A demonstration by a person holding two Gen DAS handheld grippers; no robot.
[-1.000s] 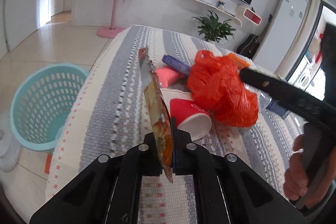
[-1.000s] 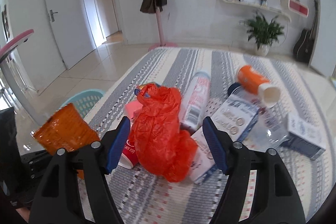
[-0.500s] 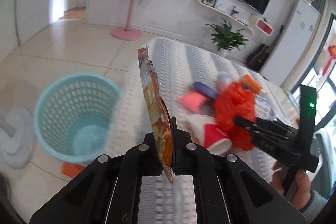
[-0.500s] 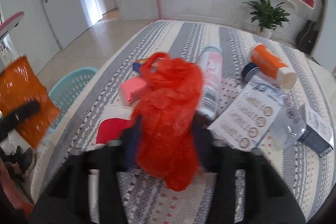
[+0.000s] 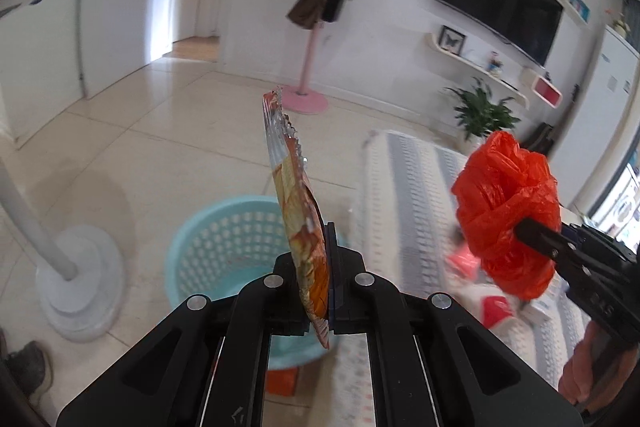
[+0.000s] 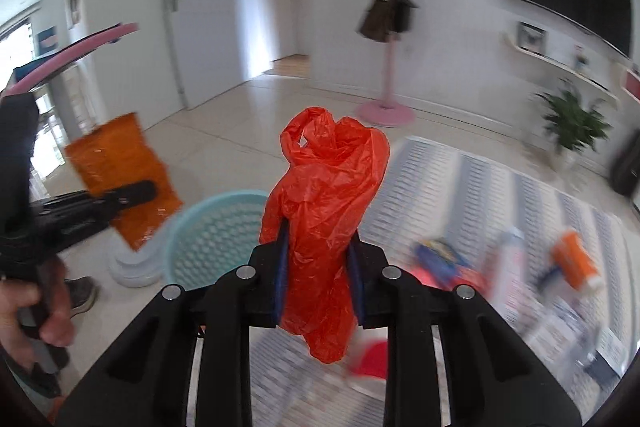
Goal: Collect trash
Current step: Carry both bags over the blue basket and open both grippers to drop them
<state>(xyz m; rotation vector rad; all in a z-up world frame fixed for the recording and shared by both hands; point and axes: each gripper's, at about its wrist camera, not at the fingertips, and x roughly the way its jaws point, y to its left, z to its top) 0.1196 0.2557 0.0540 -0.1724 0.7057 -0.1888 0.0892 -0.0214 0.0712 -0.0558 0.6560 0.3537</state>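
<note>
— Left gripper (image 5: 329, 269)?
— Jaws pinch snack wrapper (image 5: 294, 203) upright over teal basket (image 5: 224, 247).
— Right gripper (image 6: 320, 267)?
— Jaws clamp orange plastic bag (image 6: 324, 195), lifted beside striped worktop (image 6: 480, 187).

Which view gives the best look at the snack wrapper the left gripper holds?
The right wrist view: it shows the snack wrapper broadside, its orange face visible though blurred, clamped in the left gripper. The left wrist view catches it only edge-on, a thin strip between the closed jaws.
</note>
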